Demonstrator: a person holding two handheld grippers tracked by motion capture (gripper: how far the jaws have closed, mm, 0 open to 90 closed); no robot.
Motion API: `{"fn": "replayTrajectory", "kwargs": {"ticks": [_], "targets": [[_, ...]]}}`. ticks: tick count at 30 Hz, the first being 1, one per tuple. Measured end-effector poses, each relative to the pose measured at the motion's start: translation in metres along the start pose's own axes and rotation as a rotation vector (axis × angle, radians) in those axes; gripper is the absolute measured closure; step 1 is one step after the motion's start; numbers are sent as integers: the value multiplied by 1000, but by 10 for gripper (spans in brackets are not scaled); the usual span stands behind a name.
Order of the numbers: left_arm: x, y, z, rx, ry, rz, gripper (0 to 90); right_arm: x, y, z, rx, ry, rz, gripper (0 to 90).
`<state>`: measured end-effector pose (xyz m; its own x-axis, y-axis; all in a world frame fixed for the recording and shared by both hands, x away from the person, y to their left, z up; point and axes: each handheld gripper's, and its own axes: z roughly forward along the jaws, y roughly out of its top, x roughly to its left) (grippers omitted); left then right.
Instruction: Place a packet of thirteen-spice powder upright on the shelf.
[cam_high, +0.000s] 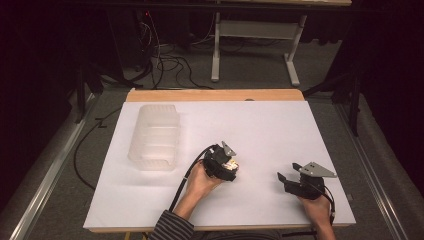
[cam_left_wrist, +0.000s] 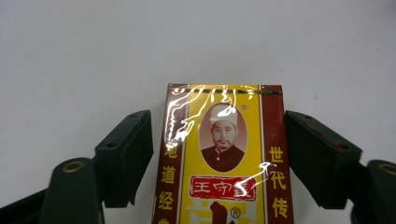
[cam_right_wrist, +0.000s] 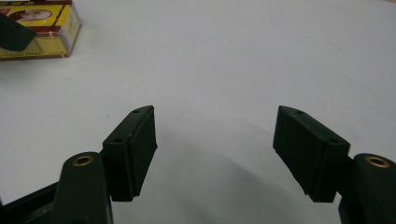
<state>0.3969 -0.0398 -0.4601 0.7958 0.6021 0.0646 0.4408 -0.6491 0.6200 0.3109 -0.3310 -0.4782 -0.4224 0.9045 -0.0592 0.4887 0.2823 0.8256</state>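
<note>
Yellow-and-red cellophane-wrapped carton, flat on white worktop right of the translucent plastic bin: left hand-held gripper straddles it, pads near but not visibly pressing; best closed squarely on both long edges; right hand-held gripper wide open, empty.

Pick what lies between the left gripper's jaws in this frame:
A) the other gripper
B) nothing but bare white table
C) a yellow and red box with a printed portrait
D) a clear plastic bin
C: in the left gripper view the yellow and red box lies on the white table between the left gripper jaws, one jaw at each long side.
</note>
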Motion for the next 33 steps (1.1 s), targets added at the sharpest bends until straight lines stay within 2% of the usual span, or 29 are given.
{"fn": "replayTrajectory", "kwargs": {"ticks": [2,10,13,18,25,30,33], "targets": [[-3,0,2,4,6,17,298,0,0,0,-3,1,-6,306],[0,1,2,12,-5,8,314,1,0,-1,-6,5,-5,306],[1,-1,2,-7,-18,7,318,1,0,-1,-7,5,-5,306],[0,0,1,-11,-8,19,322,2,0,-1,-9,5,-10,306],[1,1,-9,-62,-13,2,327,1,-1,-2,-21,4,-12,306],[1,2,-22,-120,15,11,329,1,-1,-2,-17,-1,-9,306],[4,2,-30,-154,25,-4,329,1,-1,-2,-19,-4,1,305]]}}
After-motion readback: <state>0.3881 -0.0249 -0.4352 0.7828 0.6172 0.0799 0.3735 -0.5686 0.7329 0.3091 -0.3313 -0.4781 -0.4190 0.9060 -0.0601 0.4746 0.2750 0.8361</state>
